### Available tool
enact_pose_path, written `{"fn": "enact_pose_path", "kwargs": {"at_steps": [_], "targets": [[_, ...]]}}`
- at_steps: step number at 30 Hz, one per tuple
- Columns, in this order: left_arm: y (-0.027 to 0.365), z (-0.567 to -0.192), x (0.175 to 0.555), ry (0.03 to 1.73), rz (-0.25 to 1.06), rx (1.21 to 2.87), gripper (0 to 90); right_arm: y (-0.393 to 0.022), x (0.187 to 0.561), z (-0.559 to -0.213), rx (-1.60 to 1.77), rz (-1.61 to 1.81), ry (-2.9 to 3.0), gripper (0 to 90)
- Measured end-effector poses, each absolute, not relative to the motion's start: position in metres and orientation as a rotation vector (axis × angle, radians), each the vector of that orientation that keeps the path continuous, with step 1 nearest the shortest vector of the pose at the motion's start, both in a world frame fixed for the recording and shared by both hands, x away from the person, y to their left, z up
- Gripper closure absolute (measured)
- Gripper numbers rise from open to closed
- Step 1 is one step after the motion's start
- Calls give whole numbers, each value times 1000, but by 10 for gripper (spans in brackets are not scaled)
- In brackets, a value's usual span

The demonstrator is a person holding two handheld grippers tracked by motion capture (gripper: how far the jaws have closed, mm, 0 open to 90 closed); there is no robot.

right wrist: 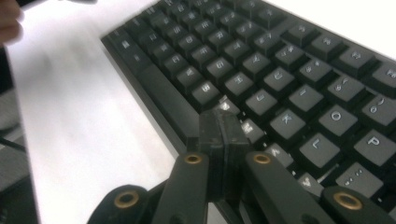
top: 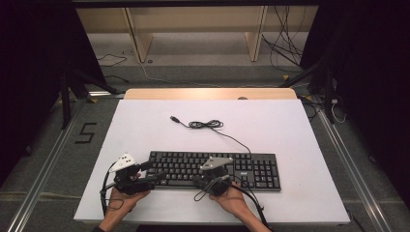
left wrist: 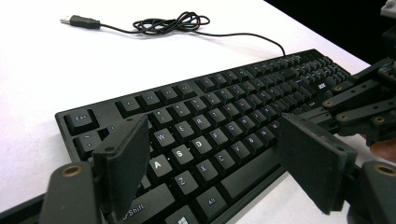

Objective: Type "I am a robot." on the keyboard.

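A flat black plastic keyboard [top: 215, 169] with white letters is laid on the white surface [top: 145, 130], near the edge where the person is placed. Its thin black cable [top: 208, 124] is led away from the back edge, is gathered in a small loose coil, and is ended by a USB plug [left wrist: 79, 21] lying free on the surface.

The left claw [left wrist: 210, 163] is held over the left end of the keyboard, and its two black jaws are spread wide, with nothing gripped between them; the letter keys A, S and Z are seen in the gap.

The right claw [right wrist: 223, 135] is held over the front edge of the keyboard near the middle. Its jaws are pressed together with nothing between them, and the tips are brought down at the bottom letter row, beside the space bar [right wrist: 166, 95]. Whether a key is touched cannot be told.
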State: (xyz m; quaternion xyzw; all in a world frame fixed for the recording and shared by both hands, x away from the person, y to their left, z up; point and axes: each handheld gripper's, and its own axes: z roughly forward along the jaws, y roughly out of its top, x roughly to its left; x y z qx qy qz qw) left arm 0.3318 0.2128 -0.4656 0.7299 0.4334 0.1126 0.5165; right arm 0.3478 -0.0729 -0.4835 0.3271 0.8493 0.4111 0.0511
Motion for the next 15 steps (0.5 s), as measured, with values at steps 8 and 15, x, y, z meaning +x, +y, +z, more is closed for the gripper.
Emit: {"fn": "enact_pose_path", "kwargs": {"at_steps": [8,15], "targets": [[214,-466,333,1042,275,1755,253,-72,347,-486,1003,1249,2569,900],[216,-468,336,1059,291,1751,263,-75,345,-483,1028,1305,2564,815]]}}
